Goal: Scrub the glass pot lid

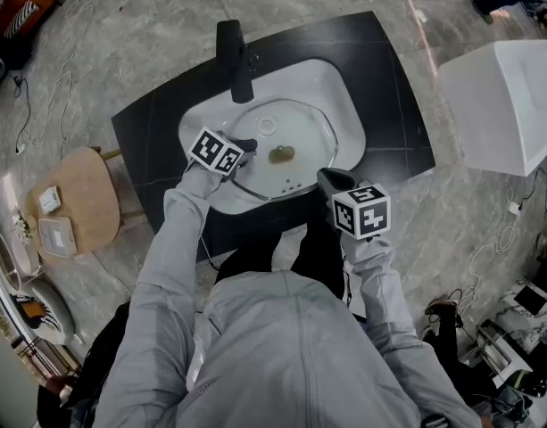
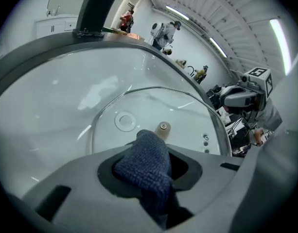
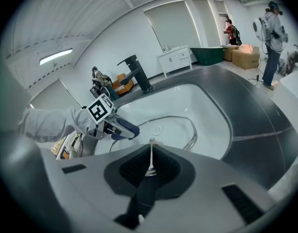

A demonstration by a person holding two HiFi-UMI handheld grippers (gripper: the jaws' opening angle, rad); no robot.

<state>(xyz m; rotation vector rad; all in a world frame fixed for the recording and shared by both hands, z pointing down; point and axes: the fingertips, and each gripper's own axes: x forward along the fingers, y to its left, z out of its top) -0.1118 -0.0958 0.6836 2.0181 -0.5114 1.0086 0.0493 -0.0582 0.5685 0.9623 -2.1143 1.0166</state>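
Now my right gripper [image 3: 149, 168] is clamped on the lid's [image 1: 300, 132] near rim, steadying it in the sink [image 1: 340, 83], I'd say, while my left gripper [image 1: 244, 147] pinches a cloth [image 2: 148, 164] over the glass, ready to scrub.

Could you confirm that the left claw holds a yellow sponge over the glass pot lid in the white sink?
No: the left claw holds a dark blue knitted cloth, not a yellow sponge, over the round glass pot lid in the white sink, as the left gripper view shows.
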